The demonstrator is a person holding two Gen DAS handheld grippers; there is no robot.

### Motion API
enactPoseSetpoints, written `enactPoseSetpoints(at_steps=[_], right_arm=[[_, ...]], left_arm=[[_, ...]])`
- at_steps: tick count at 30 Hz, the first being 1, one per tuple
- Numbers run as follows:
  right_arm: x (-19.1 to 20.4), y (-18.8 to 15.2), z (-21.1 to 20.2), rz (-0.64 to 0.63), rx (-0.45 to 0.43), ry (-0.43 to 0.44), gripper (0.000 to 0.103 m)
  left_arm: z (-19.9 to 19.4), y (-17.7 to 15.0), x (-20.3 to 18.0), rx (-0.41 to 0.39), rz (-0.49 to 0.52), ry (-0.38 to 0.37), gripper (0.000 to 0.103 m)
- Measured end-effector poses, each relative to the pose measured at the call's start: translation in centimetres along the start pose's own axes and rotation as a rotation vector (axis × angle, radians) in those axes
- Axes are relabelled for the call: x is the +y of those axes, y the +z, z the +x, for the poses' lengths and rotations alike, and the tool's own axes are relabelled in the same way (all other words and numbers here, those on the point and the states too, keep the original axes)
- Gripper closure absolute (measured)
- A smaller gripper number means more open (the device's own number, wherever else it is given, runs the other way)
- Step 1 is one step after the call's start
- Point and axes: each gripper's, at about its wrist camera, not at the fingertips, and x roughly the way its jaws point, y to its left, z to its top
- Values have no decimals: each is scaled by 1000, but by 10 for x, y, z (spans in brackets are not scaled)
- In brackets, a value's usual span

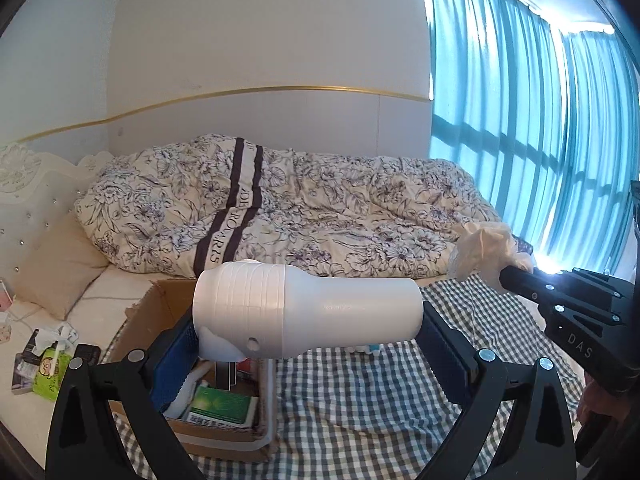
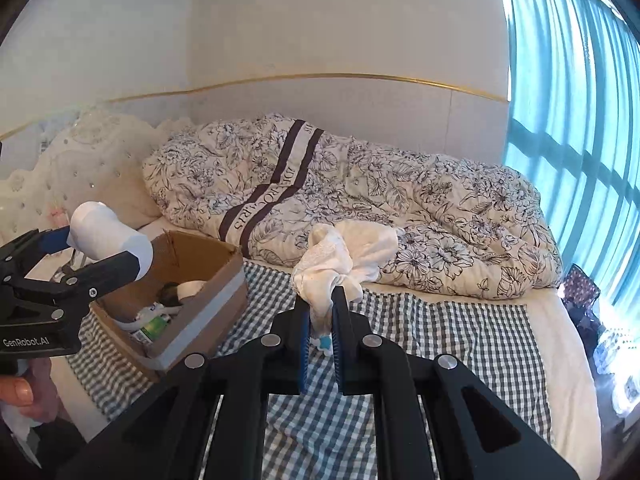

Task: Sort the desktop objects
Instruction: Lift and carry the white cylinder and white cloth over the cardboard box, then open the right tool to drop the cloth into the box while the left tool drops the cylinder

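The left gripper (image 1: 308,344) pinches a white plastic bottle (image 1: 308,312) lying sideways above the open cardboard box (image 1: 140,320), while the right gripper (image 2: 320,320), its fingers pressed together, holds a crumpled white cloth (image 2: 344,256) above the checked blanket (image 2: 440,340).

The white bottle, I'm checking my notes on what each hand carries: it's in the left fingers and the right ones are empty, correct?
Not quite. The left gripper does hold the white bottle, but the right gripper is shut on a white cloth, as the right wrist view shows.
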Motion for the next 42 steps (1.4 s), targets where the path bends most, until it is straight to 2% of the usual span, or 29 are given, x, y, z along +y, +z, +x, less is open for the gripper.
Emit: enactPoseSetpoints(at_steps=[12,21,25,34,38,42], right_arm=[[54,25,12,-48,-30,63,94],[105,46,48,-103,-37,156,94],[125,52,68,-121,-34,198,94],[146,55,107,-126,-13,246,94],[151,50,125,-115,7,257,94],[160,45,142,-115,28,271,94]], left_arm=[[10,-2,63,8,-35,70,2],[35,-11,124,60,-105,153,2],[45,-13,136,69,-92,172,2],[70,-19,164,101,-110,182,2],[85,-26,168,136,-101,176,2],[106,-35,175,208,-116,156,2]])
